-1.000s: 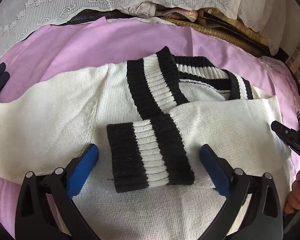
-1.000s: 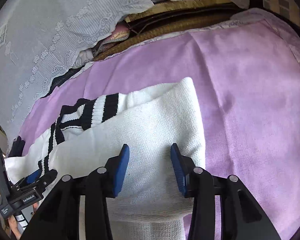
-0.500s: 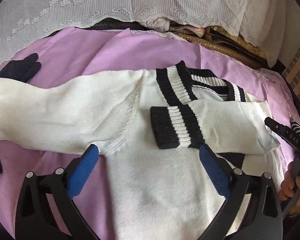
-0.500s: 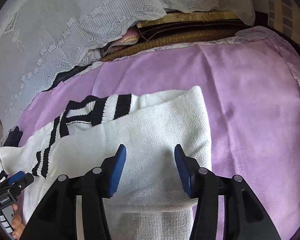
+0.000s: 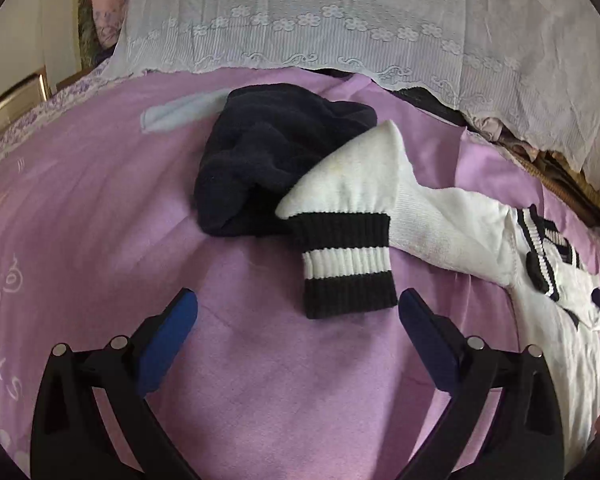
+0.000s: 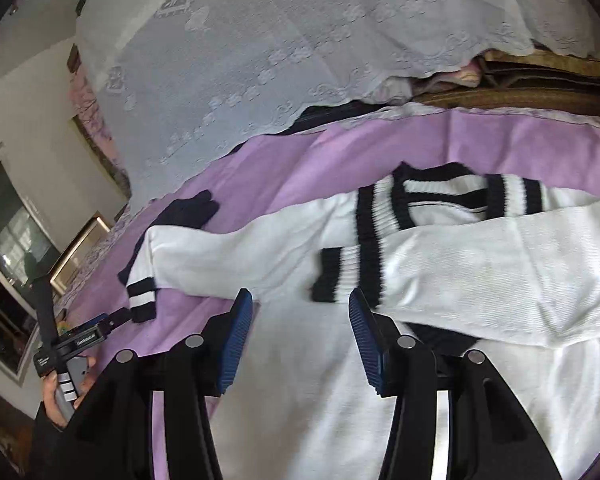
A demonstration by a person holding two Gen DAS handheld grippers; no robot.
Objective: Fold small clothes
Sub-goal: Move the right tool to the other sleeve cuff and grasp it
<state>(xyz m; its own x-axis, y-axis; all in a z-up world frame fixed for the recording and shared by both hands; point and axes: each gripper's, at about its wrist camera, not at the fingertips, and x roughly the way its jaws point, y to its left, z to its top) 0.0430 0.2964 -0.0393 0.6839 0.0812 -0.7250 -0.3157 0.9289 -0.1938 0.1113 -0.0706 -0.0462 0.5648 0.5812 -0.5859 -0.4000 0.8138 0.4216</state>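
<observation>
Now the white sweater [image 6: 440, 272] is spread on the purple sheet [image 5: 100, 220], one sleeve crossed over; both grippers are held wide and empty. The striped cuff [image 5: 346, 268] of the outstretched sleeve is best pinched squarely by the left gripper [image 5: 298, 312].

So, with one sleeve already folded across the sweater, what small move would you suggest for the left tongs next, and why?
Probably ease the left tongs forward and close them on the striped cuff. That sleeve lies stretched out over the purple cover, while the other sleeve is folded across the sweater, and the tongs are open and empty.
</observation>
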